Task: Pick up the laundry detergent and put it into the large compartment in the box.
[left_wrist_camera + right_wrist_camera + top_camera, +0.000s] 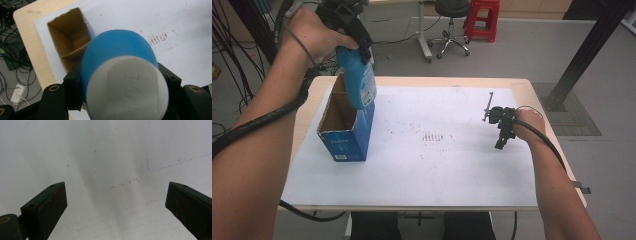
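A blue plastic bottle with a smooth, faintly glossy skin sits clamped between the black matt fingers of the left gripper. Its white end, nearest those fingers, looks matt and slightly grainy, though blur makes that hard to judge. Just beyond the fingertips stands an open cardboard box: raw brown, rough card inside, printed blue outside with a slight sheen. The right gripper has dull black pads, scuffed with reddish marks. Beneath and between them lies a matt white sheet, paper-like, with faint stains. It covers a pale wooden table with a smooth finish.
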Demonstrator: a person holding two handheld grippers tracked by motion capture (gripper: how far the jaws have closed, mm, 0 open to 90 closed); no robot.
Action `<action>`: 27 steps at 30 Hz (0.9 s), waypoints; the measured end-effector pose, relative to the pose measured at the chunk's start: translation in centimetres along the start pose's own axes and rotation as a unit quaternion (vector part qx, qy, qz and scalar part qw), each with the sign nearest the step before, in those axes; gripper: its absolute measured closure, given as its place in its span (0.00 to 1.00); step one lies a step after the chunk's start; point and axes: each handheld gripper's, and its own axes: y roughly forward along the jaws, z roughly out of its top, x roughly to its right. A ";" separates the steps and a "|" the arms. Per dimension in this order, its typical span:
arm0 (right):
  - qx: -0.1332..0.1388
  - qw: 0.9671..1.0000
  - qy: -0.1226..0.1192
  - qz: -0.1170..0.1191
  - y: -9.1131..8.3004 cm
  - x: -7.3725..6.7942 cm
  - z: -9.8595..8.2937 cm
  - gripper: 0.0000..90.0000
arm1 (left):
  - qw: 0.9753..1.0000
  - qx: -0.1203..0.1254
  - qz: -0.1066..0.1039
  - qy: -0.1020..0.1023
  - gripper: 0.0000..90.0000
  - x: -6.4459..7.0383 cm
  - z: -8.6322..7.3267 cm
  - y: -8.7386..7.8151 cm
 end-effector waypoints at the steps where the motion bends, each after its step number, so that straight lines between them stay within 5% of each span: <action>1: 0.001 1.000 -0.001 0.000 0.0 -0.1 0.1 0.04 | 1.000 0.002 0.001 -0.008 0.42 -0.2 -0.2 0.0; 12: -0.002 1.000 0.000 0.002 0.2 0.1 0.2 0.04 | 0.997 0.000 0.019 -0.074 0.42 -3.9 -1.5 -0.2; 27: -0.003 1.000 0.004 0.005 0.5 0.0 0.4 0.04 | 0.995 -0.006 0.018 -0.093 0.42 -4.9 -1.9 2.4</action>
